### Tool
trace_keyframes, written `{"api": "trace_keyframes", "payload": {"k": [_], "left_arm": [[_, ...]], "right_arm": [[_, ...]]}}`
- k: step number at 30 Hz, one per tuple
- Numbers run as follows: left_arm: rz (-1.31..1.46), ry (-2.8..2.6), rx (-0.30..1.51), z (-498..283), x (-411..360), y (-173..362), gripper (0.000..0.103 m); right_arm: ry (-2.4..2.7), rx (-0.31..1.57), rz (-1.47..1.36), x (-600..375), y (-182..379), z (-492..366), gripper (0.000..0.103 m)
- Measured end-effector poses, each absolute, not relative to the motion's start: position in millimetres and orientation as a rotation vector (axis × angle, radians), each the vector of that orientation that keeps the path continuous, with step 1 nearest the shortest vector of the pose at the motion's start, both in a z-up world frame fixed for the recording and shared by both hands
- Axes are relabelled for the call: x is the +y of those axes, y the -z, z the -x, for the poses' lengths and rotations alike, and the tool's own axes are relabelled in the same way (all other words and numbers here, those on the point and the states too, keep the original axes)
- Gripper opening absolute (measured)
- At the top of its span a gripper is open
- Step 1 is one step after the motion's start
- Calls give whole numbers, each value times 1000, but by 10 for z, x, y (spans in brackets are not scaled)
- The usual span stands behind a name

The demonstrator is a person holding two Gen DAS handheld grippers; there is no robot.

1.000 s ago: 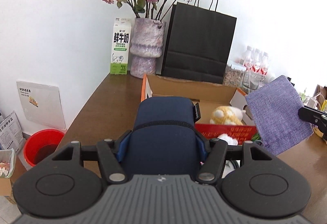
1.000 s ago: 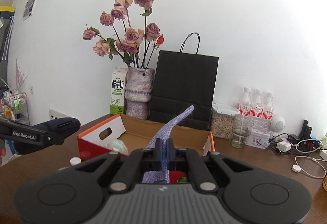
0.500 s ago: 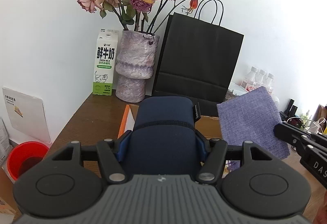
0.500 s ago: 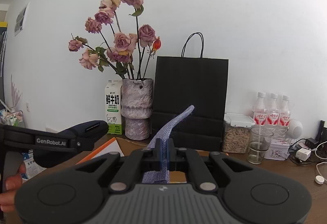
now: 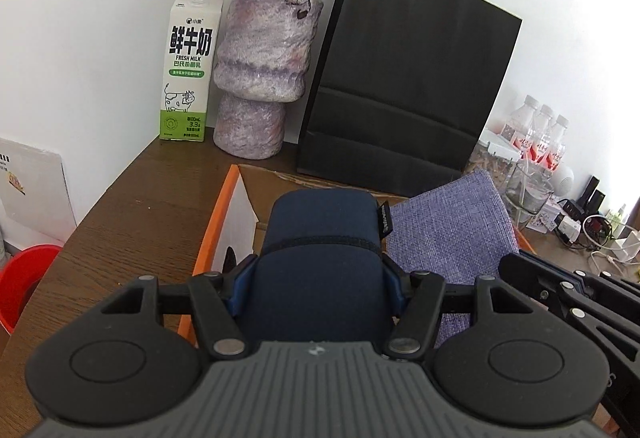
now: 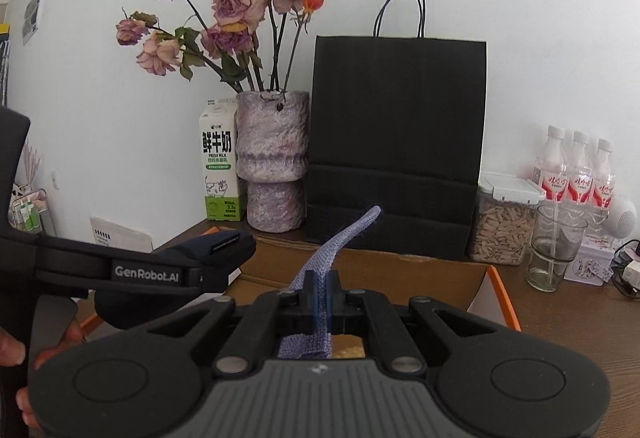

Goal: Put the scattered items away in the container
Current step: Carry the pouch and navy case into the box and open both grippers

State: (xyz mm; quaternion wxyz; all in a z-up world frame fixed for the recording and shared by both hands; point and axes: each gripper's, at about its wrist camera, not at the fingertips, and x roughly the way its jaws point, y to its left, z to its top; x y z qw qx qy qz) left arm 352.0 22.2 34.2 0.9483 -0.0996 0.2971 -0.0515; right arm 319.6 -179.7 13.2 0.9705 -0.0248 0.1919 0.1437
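My left gripper point(image 5: 318, 270) is shut on a navy blue padded case point(image 5: 322, 238) and holds it above the open cardboard box point(image 5: 224, 214) with orange edges. My right gripper point(image 6: 322, 284) is shut on a purple woven cloth point(image 6: 344, 234), seen edge-on, held over the same box point(image 6: 440, 270). In the left wrist view the cloth point(image 5: 452, 234) hangs just right of the case, with the right gripper point(image 5: 560, 290) behind it. In the right wrist view the left gripper point(image 6: 148, 272) and the case point(image 6: 216, 246) sit at the left.
Behind the box stand a black paper bag point(image 5: 404, 82), a purple vase with dried roses point(image 5: 264, 70) and a milk carton point(image 5: 188, 66). A seed jar point(image 6: 504, 222), a glass point(image 6: 556, 250), water bottles point(image 6: 576, 174) and cables point(image 5: 596, 234) are at the right. A red bucket point(image 5: 20, 282) is on the floor at left.
Both grippers have moved forward toward the wall with their loads, now over the box. The cloth has come closer to the case. The box contents have dropped out of view.
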Motion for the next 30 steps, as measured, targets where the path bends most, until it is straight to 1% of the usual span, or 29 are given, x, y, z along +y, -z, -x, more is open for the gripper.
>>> {"api": "trace_keyframes", "payload": {"k": [5, 9, 11, 12, 14, 15, 16, 17, 18, 19, 20, 21, 30], "left_arm": [[164, 81, 672, -3592, 153, -130, 62], [120, 77, 659, -3568, 92, -95, 63], [107, 77, 660, -3560, 77, -90, 64], [100, 76, 659, -3555, 71, -90, 65], [80, 77, 644, -3537, 48, -107, 68], [70, 72, 628, -3517, 37, -122, 71], [57, 66, 610, -3498, 20, -150, 85], [44, 56, 589, -3473, 7, -178, 96], [30, 34, 565, -3452, -1, -200, 102], [18, 21, 542, -3433, -4, -219, 103], [11, 17, 526, -3418, -13, -237, 103], [10, 15, 526, -3414, -18, -244, 103], [-1, -1, 540, -3419, -32, -231, 103]], "right_arm": [[-275, 449, 66, -1802, 2, -3303, 3], [-275, 474, 73, -1804, 42, -3321, 3], [-271, 485, 81, -1793, 48, -3324, 5], [-265, 491, 86, -1789, 47, -3322, 9], [-247, 499, 104, -1781, 33, -3318, 27], [-239, 501, 112, -1782, 16, -3316, 50], [-233, 497, 114, -1794, 0, -3308, 64], [-218, 487, 111, -1817, -28, -3299, 77], [-205, 480, 107, -1841, -52, -3293, 85], [-199, 478, 98, -1876, -83, -3295, 97], [-198, 477, 84, -1903, -102, -3295, 101], [-196, 477, 68, -1936, -119, -3295, 103], [-214, 475, 84, -1909, -159, -3244, 103]]}}
